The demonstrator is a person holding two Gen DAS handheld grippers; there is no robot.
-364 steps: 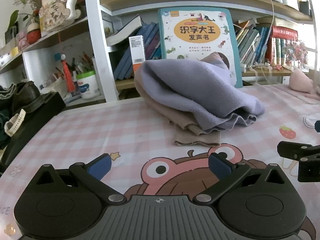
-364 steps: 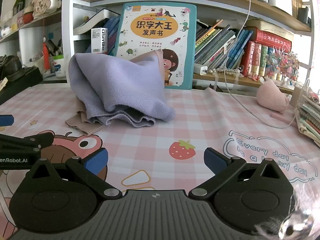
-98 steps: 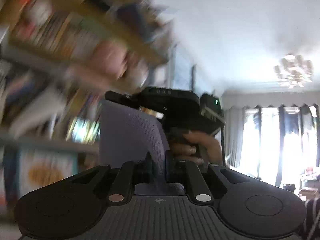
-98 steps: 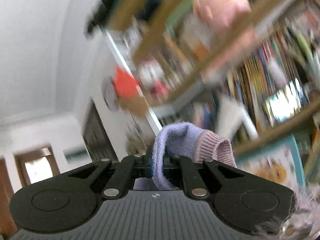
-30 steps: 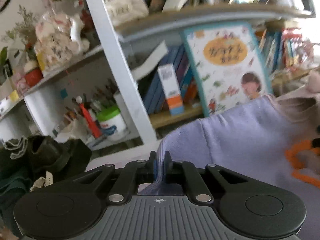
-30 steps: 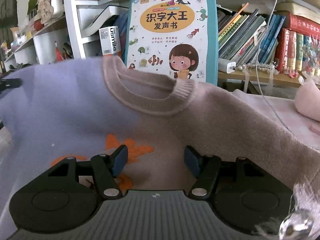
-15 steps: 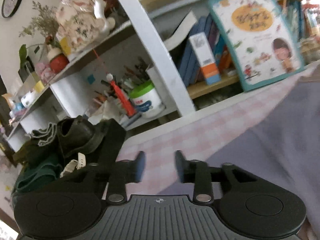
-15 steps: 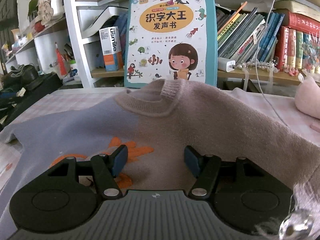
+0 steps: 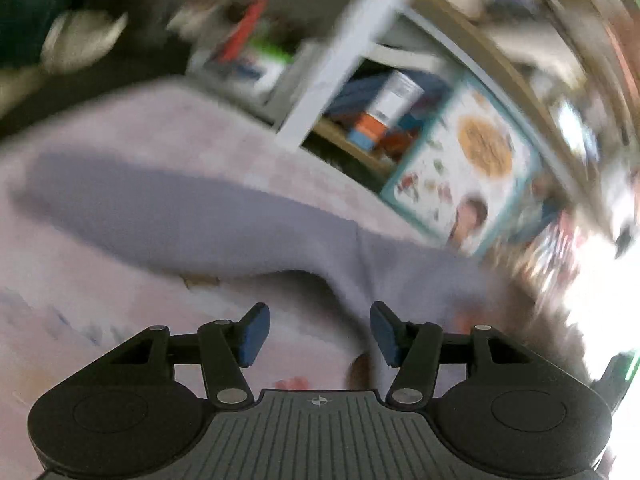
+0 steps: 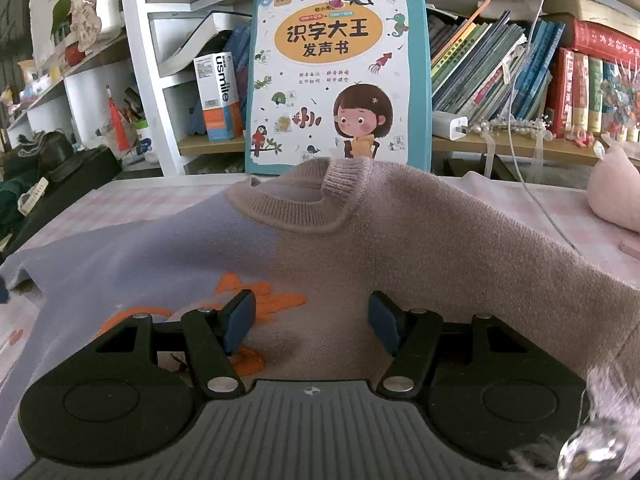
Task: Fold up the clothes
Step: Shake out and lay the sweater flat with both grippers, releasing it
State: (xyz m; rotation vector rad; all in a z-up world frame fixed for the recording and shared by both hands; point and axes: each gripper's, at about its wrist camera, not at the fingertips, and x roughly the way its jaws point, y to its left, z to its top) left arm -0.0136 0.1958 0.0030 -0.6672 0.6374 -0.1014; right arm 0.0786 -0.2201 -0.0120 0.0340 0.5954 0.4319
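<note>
A pink checked table (image 10: 132,204) carries a sweater (image 10: 400,240), spread front-up with its collar toward the bookshelf (image 10: 500,148). The sweater is lavender on one half and tan on the other, with an orange design low on its chest. A big picture book (image 10: 340,68) stands upright just behind the collar.

The right gripper (image 10: 312,318) hovers over the sweater's lower chest, its blue-padded fingers (image 10: 240,316) spread wide with nothing between them.

The left wrist view is tilted and badly blurred. The left gripper (image 9: 318,334) is also spread wide and holds nothing; the lavender sleeve (image 9: 168,220) stretches across the table ahead of it.
</note>
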